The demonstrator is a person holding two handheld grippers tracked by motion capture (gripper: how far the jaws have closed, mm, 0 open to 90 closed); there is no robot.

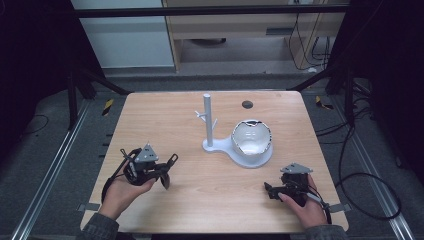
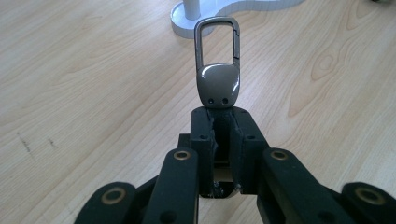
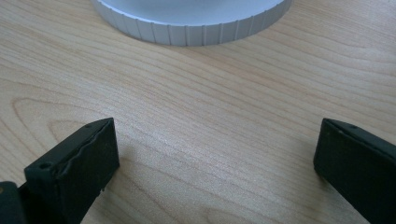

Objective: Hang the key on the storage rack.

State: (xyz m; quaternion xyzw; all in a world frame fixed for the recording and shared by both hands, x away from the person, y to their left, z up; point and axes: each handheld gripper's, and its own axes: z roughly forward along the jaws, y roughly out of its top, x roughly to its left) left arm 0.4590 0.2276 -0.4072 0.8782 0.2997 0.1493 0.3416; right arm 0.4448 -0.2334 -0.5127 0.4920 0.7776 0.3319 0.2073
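A white stand (image 1: 207, 121) with a tall post and small side pegs rises at the table's middle. Its base widens to the right into a round bowl-shaped dish (image 1: 251, 138). My left gripper (image 1: 162, 170) is at the front left, shut on the lower end of a grey metal carabiner clip (image 2: 217, 70). The clip (image 1: 172, 159) sticks out past the jaws toward the stand's base (image 2: 187, 21). At the front right, my right gripper (image 1: 285, 181) rests low over the wood, open with nothing between its jaws (image 3: 215, 154). The dish's ribbed rim (image 3: 191, 28) lies just ahead of it.
A small dark round hole (image 1: 247, 104) marks the table's far side. Bare wood (image 1: 215, 185) lies between the two hands. Cables (image 1: 350, 180) trail on the floor to the right of the table.
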